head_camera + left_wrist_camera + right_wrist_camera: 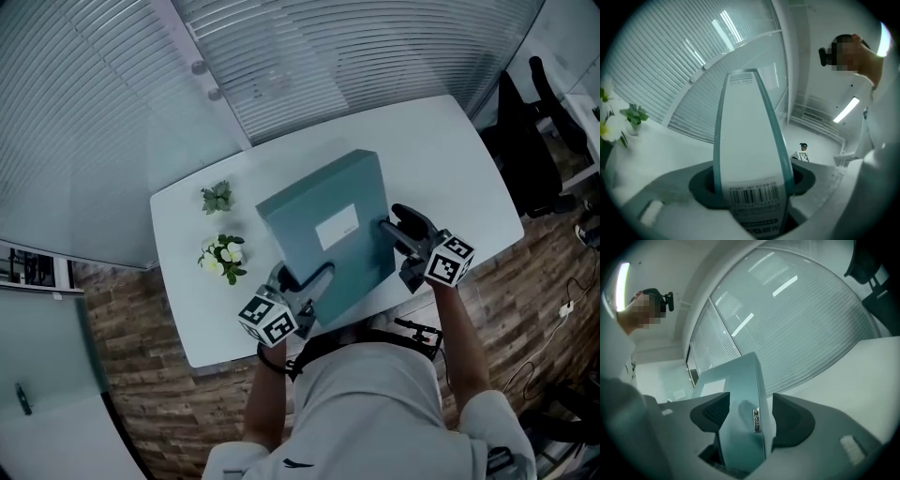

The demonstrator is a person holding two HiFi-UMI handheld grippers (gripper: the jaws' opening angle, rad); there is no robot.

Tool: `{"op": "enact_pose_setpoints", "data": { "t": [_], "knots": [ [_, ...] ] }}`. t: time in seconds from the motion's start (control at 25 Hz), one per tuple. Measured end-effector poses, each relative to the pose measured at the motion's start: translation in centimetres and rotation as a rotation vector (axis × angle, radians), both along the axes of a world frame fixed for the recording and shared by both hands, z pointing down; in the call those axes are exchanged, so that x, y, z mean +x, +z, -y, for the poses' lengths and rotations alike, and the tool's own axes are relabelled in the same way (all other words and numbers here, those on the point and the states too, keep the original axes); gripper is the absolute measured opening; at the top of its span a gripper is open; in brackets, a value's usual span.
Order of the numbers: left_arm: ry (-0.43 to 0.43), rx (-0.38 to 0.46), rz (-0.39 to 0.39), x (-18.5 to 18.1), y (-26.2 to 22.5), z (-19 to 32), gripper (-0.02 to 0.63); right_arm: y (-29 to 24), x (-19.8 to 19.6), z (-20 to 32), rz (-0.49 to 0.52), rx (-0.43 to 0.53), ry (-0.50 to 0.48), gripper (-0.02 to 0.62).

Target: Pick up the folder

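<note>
The teal folder (pixel 328 234), a thick box file with a white label on its face, hangs tilted above the white table (pixel 450 150). My left gripper (pixel 305 278) is shut on its near left end; in the left gripper view the white spine (pixel 750 140) with a barcode fills the gap between the jaws (pixel 752 183). My right gripper (pixel 394 225) is shut on the folder's right edge. In the right gripper view the dark pads (pixel 790 420) press both sides of the teal folder (pixel 740 390) near a small metal fitting.
Two small potted plants (pixel 217 198) (pixel 225 253) stand on the table's left part. A glass wall with blinds (pixel 328 47) runs behind the table. A black office chair (pixel 525 141) stands to the right. The floor (pixel 141 403) is wood.
</note>
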State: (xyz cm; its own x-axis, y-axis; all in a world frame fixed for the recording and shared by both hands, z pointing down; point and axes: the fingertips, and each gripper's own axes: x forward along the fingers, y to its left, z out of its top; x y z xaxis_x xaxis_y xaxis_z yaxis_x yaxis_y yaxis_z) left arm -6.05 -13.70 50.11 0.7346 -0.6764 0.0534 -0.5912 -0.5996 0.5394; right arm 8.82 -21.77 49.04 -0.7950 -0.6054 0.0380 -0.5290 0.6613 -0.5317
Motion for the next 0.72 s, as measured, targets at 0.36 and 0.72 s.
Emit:
{"op": "enact_pose_setpoints", "data": {
  "t": [0.36, 0.72],
  "knots": [
    [-0.341, 0.173, 0.213, -6.9, -5.6, -1.9, 0.311, -6.4, 3.5, -2.4, -0.197, 0.247, 0.209, 0.263],
    [-0.679, 0.224, 0.423, -12.4, -7.4, -4.3, 0.310, -9.1, 6.4, -5.5, -0.357, 0.389, 0.411, 0.078]
  ]
}}
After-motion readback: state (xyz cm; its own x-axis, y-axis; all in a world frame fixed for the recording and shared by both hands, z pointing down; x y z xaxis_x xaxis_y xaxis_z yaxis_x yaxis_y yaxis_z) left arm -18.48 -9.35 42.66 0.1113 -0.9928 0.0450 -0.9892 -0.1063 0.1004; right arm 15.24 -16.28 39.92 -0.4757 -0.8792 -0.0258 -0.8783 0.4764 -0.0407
